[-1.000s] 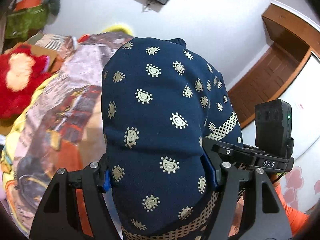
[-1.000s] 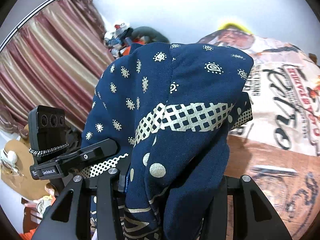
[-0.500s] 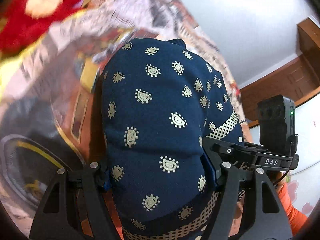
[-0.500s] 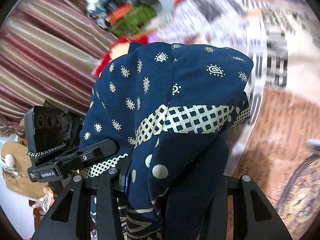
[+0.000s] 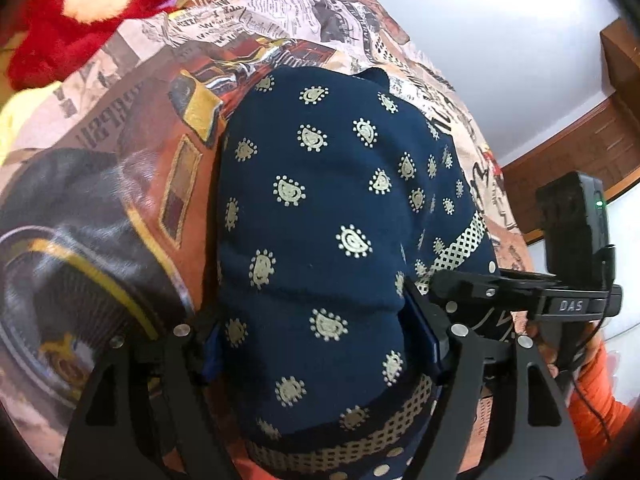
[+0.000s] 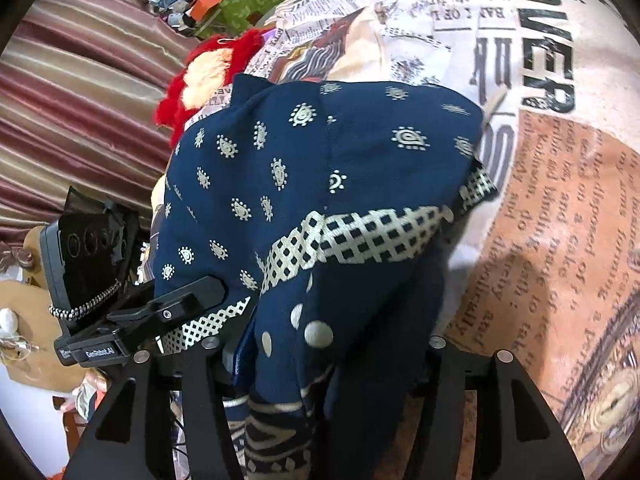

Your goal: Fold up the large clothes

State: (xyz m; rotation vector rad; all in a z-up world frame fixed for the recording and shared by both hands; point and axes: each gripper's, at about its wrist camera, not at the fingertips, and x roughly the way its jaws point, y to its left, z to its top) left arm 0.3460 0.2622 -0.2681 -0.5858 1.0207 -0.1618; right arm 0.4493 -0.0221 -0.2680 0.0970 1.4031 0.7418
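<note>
My left gripper and right gripper, jaws opening, hold a bunched navy patterned garment between them over the printed bedspread; its long axis is unclear. Only the right view shows striped curtains.

The garment is navy blue, dotted with cream paisley drops and crossed by a cream lattice band. Under it the bedspread shows newspaper print in cream, black and orange-brown. Far left, a plush toy is red and cream. The curtain has maroon and beige stripes.
</note>
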